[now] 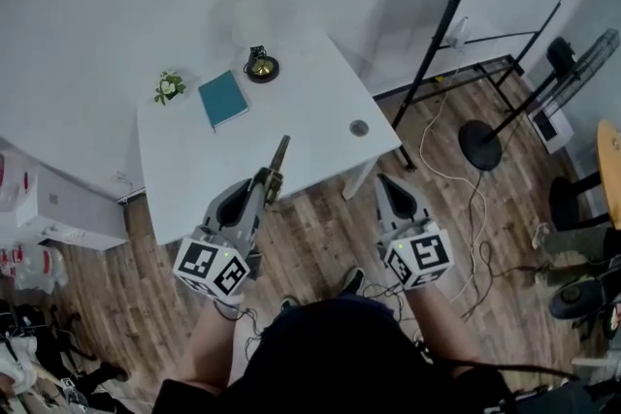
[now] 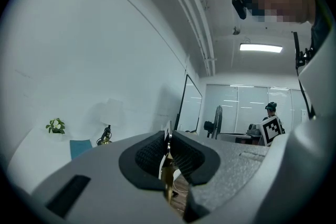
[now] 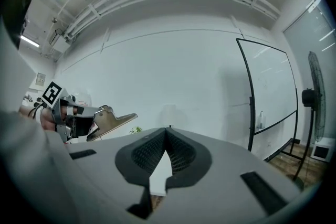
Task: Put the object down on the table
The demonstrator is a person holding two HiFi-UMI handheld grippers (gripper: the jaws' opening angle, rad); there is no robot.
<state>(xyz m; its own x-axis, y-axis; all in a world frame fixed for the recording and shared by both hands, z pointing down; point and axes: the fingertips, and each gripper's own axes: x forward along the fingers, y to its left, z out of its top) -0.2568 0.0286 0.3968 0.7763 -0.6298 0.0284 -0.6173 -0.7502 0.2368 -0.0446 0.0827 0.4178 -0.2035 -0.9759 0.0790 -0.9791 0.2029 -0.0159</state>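
A flat brass-coloured object [image 1: 279, 160] sticks forward out of my left gripper [image 1: 264, 184], which is shut on it, at the front edge of the white table [image 1: 291, 102] and above it. In the left gripper view the object [image 2: 169, 176] shows edge-on between the pads of the left gripper [image 2: 168, 139]. My right gripper [image 1: 386, 181] hangs over the wooden floor right of the table's front corner. In the right gripper view the right gripper [image 3: 167, 131] is shut with nothing in it, and the brass object [image 3: 113, 120] shows at the left.
On the table lie a teal book [image 1: 223, 99], a small plant [image 1: 170, 87], a brass ornament on a black base [image 1: 260, 65] and a round grommet [image 1: 359, 127]. A black whiteboard frame [image 1: 456, 15], a fan base [image 1: 480, 145] and cables stand right. A person [image 2: 271, 113] stands far off.
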